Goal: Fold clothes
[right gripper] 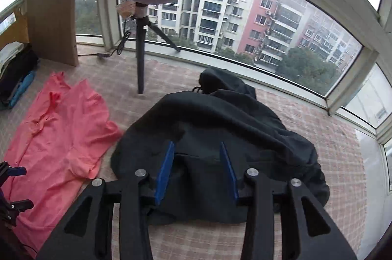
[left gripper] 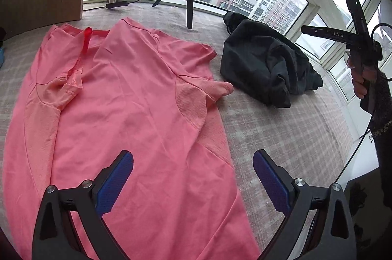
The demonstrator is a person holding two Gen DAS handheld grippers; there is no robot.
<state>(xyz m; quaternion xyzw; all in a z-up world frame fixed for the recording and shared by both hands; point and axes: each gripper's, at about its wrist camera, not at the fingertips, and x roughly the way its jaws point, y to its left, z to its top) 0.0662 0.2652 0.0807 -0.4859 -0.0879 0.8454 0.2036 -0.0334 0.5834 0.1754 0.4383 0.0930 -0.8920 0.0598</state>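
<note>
1. Hovering over the pink shirt [left gripper: 127, 98], the left gripper [left gripper: 193, 162] stands wide with nothing between its blue pads; the shirt lies spread flat on the checked cover [left gripper: 281, 127].
2. The right gripper [right gripper: 197, 149] hangs partly spread above the crumpled dark garment [right gripper: 220, 117], gripping nothing; that garment lies just beside the shirt.

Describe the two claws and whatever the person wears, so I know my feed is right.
Both claws, left claw and right claw, have black angular frames with silver round bolts and blue ribbed pads. The right tool's black bar reads "DAS"; a thin dark cable hangs below it. The sleeve is dark tweed-like knit.
</note>
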